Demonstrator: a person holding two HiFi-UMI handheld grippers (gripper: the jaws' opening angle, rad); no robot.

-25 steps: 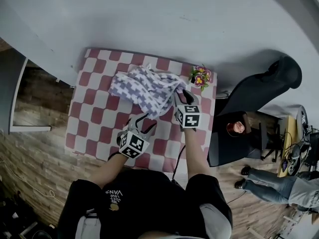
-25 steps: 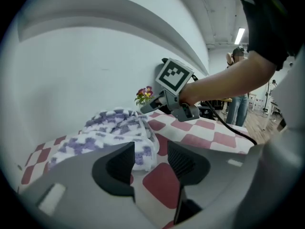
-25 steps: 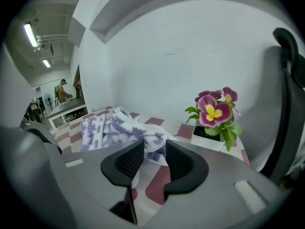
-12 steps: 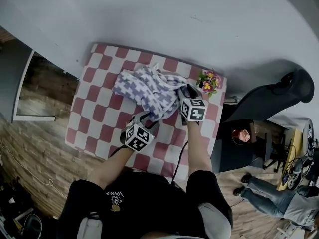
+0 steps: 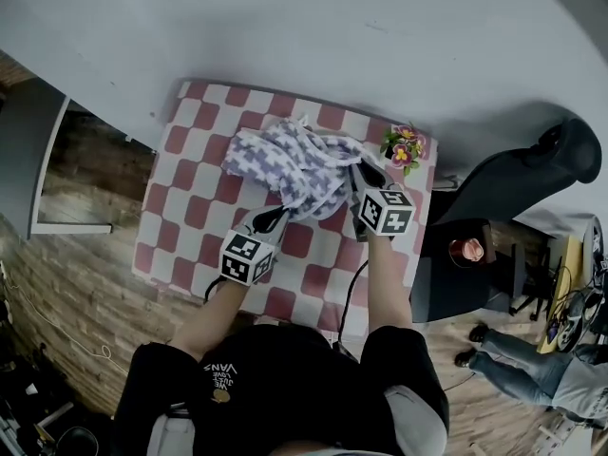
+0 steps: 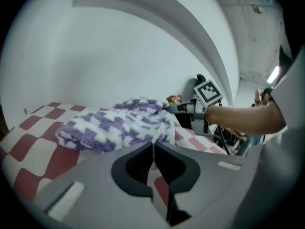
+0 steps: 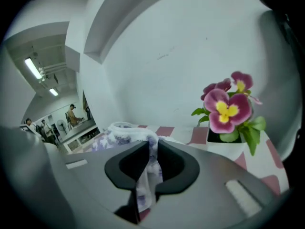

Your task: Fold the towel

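While towel lies bunched, purple-and-white | left tongs pressed together at its edge | right tongs closing on a fold

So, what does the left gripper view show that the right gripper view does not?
Only the left gripper view: the whole crumpled towel, the right gripper with the person's forearm behind it, and the left gripper, jaws together at the towel's near edge. Only the right gripper view: towel fabric between that gripper's closing jaws, and distant people at the left. Both: the towel, the potted flowers, the checked tablecloth and the white wall.
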